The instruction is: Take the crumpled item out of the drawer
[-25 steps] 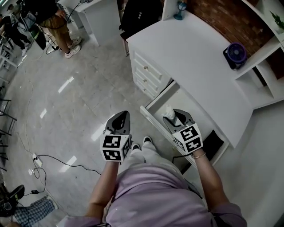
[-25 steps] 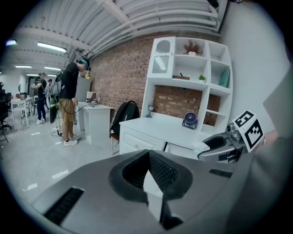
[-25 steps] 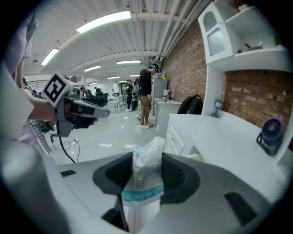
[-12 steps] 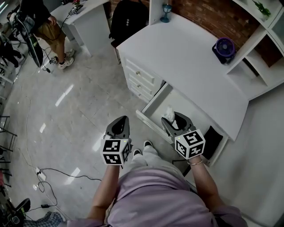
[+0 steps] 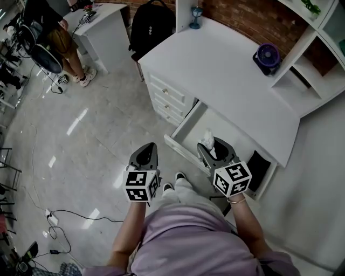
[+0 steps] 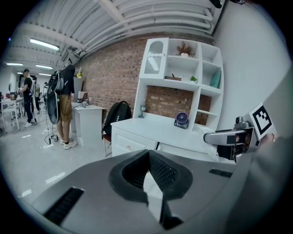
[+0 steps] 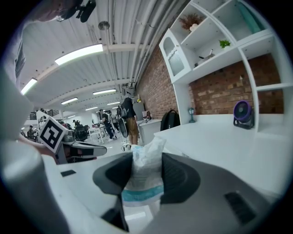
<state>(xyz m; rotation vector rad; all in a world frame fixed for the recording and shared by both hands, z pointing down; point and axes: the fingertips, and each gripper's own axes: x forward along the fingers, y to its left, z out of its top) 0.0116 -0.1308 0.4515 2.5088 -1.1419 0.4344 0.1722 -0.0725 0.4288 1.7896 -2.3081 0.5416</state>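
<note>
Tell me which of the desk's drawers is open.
The wide drawer under the desktop, which is pulled out. The three small knobbed drawers stacked beside it are all shut.

The white desk (image 5: 226,70), its drawer (image 5: 190,123) open, carries a purple fan (image 5: 268,55) and a blue goblet (image 5: 197,12).

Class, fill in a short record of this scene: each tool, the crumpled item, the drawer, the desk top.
right tool: shut on the crumpled item
left tool: jaws together, nothing between them
crumpled item: white with a teal band, seen over the front of the drawer
drawer: pulled open, below the desk top
desk top: white, with a purple fan near its back
</note>
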